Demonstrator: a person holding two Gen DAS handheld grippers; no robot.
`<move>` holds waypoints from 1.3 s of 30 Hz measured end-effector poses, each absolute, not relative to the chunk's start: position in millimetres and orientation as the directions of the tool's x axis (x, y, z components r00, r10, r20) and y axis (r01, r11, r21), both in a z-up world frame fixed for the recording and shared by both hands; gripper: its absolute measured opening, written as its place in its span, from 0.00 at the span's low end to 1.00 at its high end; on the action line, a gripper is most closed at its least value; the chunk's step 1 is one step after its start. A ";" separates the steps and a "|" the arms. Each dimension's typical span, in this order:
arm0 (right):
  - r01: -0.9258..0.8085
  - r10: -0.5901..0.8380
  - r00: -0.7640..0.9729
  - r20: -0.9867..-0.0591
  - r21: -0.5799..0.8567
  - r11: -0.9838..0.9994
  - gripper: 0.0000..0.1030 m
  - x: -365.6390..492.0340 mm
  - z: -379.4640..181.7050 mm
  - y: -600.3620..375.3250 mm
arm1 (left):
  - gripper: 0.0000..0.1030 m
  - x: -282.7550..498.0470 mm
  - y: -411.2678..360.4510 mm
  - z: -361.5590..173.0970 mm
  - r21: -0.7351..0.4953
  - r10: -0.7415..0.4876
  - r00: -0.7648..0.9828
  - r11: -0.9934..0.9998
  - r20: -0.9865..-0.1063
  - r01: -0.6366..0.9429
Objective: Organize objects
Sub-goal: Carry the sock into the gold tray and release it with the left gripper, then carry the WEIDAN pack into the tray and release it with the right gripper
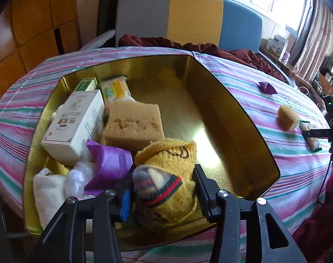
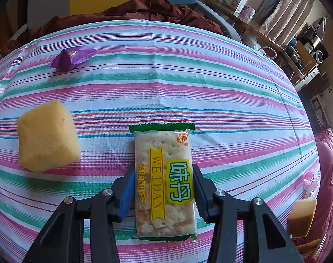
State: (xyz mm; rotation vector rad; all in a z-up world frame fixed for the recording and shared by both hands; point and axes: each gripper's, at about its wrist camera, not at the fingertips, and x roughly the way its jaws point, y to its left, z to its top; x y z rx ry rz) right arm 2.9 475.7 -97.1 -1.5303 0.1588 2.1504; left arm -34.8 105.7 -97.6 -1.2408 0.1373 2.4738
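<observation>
My left gripper [image 1: 163,187] is shut on a rolled yellow sock [image 1: 166,171] with red and green bands, held over the near part of a gold tin box [image 1: 243,118]. The box holds a white carton [image 1: 76,125], a big sponge [image 1: 133,125], a purple packet [image 1: 110,164], cracker packs and a white cloth [image 1: 48,190] at its left side. My right gripper [image 2: 163,188] has its fingers against both sides of a cracker pack [image 2: 164,182] lying on the striped tablecloth [image 2: 232,100]. A yellow sponge [image 2: 47,140] and a purple snack packet [image 2: 73,57] lie to the left of it.
The yellow sponge [image 1: 286,118] and the purple packet [image 1: 267,86] lie on the cloth right of the box. A dark red cloth [image 2: 144,8] lies at the table's far edge. A sponge piece [image 2: 301,217] sits at the far right. Chairs and shelves stand behind.
</observation>
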 end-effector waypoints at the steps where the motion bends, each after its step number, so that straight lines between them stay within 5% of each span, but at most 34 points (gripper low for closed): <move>1: -0.453 0.323 -0.250 -0.913 -0.185 -0.872 0.46 3.0 -97.0 475.7 | 0.51 -33.5 106.3 -95.6 -0.066 0.273 -0.556 -0.929 -0.785 -0.364; 21: -0.491 0.300 -0.250 -0.921 -0.146 -0.859 0.46 11.0 -93.3 476.1 | 0.59 -19.0 80.8 -67.1 -0.063 0.260 -0.640 -0.948 -0.723 -0.313; 29: -0.532 0.205 -0.384 -0.900 0.034 -0.846 0.46 22.5 -63.1 477.3 | 0.59 -20.7 48.9 -57.5 -0.089 0.238 -0.675 -0.965 -0.699 -0.248; 39: -0.234 0.000 -0.571 -0.821 0.163 -0.959 0.46 -3.6 5.9 358.7 | 0.61 -27.4 14.2 -58.4 -0.109 0.181 -0.691 -0.983 -0.700 -0.148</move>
